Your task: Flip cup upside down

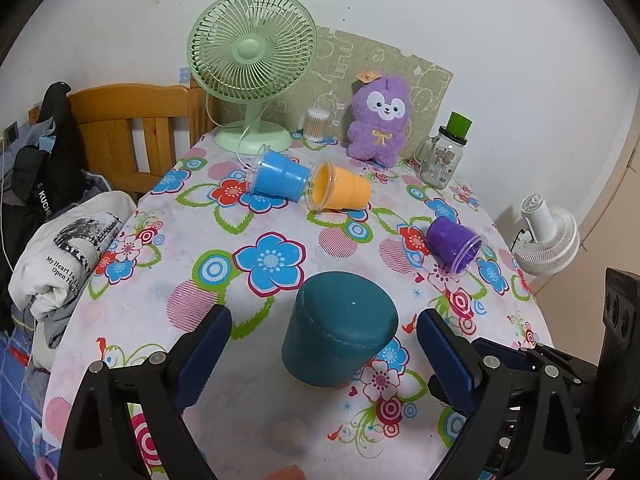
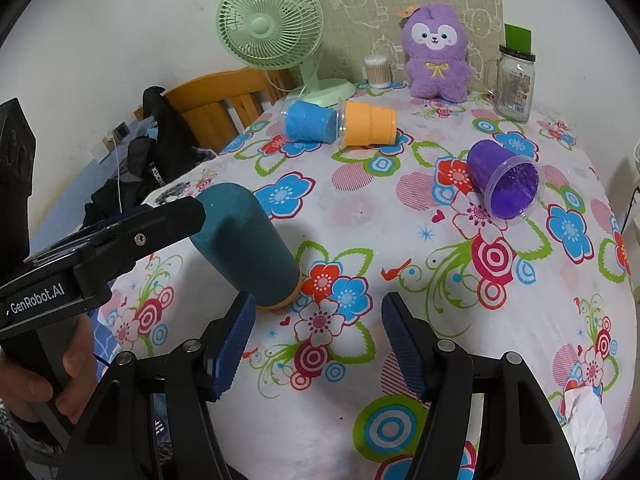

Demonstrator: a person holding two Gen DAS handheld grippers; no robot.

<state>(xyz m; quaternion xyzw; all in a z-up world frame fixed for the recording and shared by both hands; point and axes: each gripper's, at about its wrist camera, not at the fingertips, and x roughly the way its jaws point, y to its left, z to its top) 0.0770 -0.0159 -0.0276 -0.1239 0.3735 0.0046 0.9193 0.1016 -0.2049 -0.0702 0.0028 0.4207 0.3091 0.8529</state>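
A table covered with a flowered cloth carries a teal cup standing upside down near the front edge. A blue cup, an orange cup and a purple cup lie on their sides. At the back stand a green fan, a purple plush toy, a glass jar and a box of cotton swabs.

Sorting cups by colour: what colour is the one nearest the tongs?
Dark teal cup, with an orange rim at its base; the right wrist view shows it best.
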